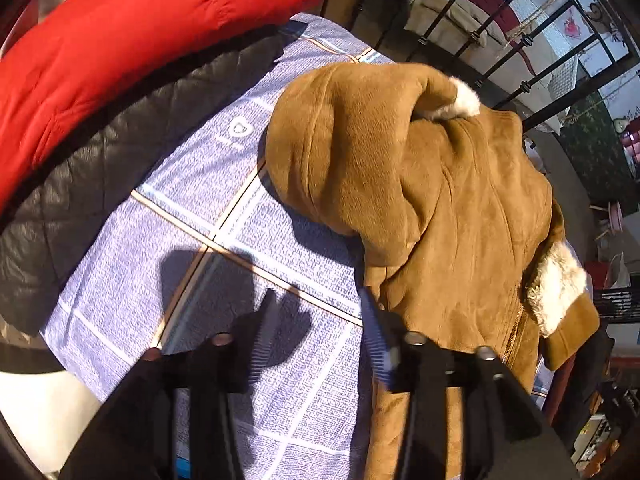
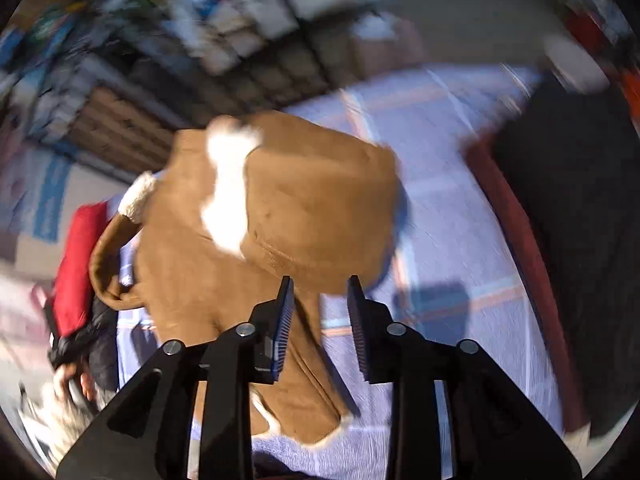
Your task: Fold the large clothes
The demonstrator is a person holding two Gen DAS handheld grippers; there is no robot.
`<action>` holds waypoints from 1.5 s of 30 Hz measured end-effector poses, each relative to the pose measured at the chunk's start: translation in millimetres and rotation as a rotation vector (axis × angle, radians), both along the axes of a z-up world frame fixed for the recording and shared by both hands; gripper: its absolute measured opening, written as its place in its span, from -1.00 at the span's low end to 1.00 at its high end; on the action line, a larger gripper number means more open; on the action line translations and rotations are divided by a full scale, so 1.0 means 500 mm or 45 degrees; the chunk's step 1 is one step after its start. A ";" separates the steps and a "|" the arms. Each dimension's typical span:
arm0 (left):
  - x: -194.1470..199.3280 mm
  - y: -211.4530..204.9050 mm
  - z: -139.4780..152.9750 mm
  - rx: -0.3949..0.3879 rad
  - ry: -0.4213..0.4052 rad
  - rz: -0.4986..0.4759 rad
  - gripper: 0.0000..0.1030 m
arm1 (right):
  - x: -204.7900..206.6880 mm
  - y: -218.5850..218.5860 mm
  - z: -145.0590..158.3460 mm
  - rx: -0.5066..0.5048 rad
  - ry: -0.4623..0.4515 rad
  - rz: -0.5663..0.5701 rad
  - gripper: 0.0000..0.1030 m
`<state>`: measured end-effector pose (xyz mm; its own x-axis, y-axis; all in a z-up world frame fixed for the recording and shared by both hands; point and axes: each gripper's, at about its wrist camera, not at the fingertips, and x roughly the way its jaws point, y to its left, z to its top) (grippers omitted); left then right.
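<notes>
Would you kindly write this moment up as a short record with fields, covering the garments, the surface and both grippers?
surface: blue checked sheet
main garment: tan suede coat with white fleece lining, bunched, a sleeve folded over the body
other garments: red puffer jacket and black quilted jacket at the sheet's edge
left gripper: open, nothing between the jaws, beside the coat's edge
right gripper: open, nothing gripped, above the coat's lower part
right wrist view: motion-blurred

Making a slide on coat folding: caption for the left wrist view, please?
Open left gripper hovers over a tan fleece-lined coat on a blue checked sheet.
</notes>
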<state>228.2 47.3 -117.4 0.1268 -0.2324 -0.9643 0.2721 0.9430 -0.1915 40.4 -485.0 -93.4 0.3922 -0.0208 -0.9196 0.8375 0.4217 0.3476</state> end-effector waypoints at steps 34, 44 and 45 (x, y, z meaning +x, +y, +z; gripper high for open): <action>-0.353 -0.061 -0.097 0.141 0.190 -0.458 0.62 | 0.158 0.127 -0.118 -1.023 0.527 0.756 -0.67; -0.338 -0.096 -0.105 0.166 0.192 -0.490 0.62 | -0.267 -0.213 0.008 -0.413 0.122 -0.401 -0.77; -0.336 -0.096 -0.103 0.164 0.187 -0.491 0.62 | -0.316 -0.232 -0.018 -0.291 0.081 -0.515 -0.77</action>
